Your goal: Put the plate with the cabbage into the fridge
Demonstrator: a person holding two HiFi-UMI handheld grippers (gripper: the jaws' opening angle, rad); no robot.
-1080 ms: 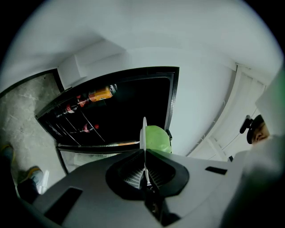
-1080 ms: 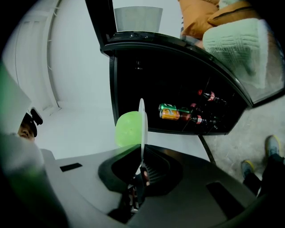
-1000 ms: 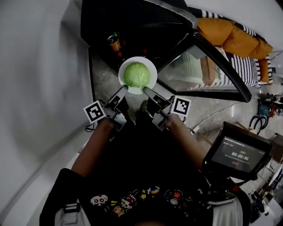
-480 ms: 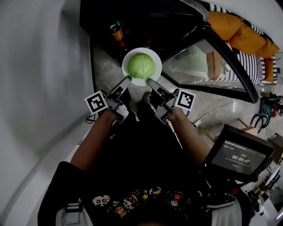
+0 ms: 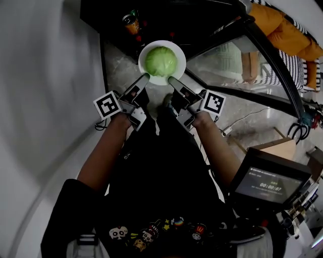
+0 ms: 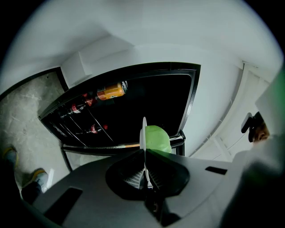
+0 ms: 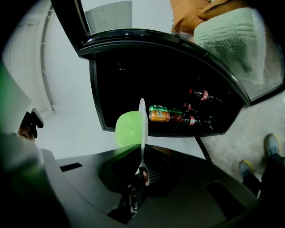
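A white plate [image 5: 151,78] carries a round green cabbage [image 5: 161,61] and hangs in the air in front of the open dark fridge [image 5: 166,15]. My left gripper [image 5: 146,76] is shut on the plate's near-left rim and my right gripper [image 5: 170,79] is shut on its near-right rim. In the left gripper view the plate [image 6: 144,133] shows edge-on with the cabbage [image 6: 156,138] to its right. In the right gripper view the plate [image 7: 142,120] is edge-on too, the cabbage [image 7: 128,128] on its left.
The fridge's glass door [image 5: 242,65] stands swung open to the right. Drink cans [image 7: 161,113] and bottles [image 7: 200,95] lie on a wire shelf inside. A white wall [image 5: 45,80] runs along the left. The person's shoes [image 7: 271,147] rest on the grey floor.
Both grippers have carried the plate forward, closer to the fridge opening. The fridge interior fills more of both gripper views. The grips have not changed.
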